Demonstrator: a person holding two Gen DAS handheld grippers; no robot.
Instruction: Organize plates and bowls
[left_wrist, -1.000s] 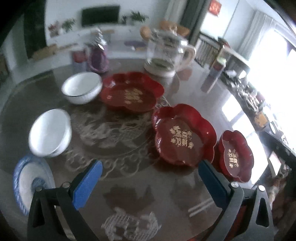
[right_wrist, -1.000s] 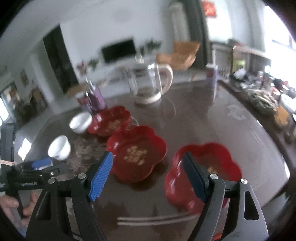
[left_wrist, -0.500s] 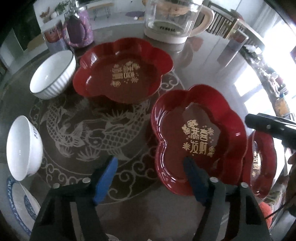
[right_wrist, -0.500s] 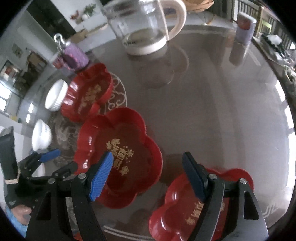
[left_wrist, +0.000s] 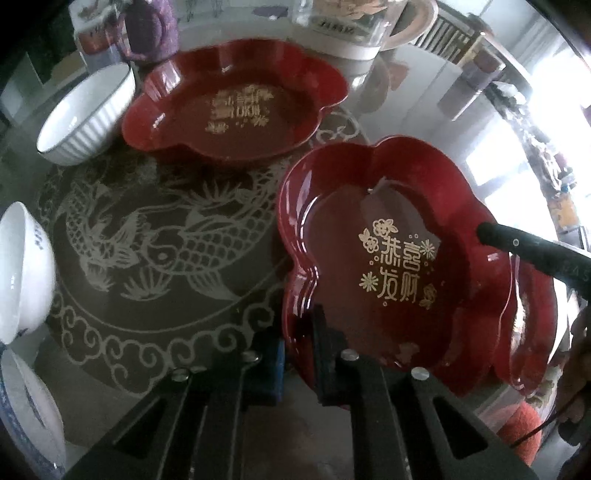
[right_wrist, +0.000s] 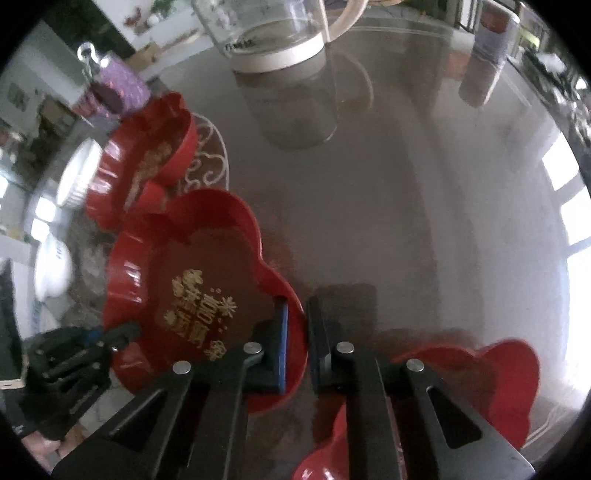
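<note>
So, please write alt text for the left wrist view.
The left gripper has just closed its fingers on the near rim of a red flower-shaped plate. A second red plate and a white bowl lie behind it.

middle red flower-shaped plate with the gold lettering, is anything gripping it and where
Yes. The left gripper and the right gripper, whose jaws have just been closing, both pinch the red flower-shaped plate by its raised rim, on opposite sides.
</note>
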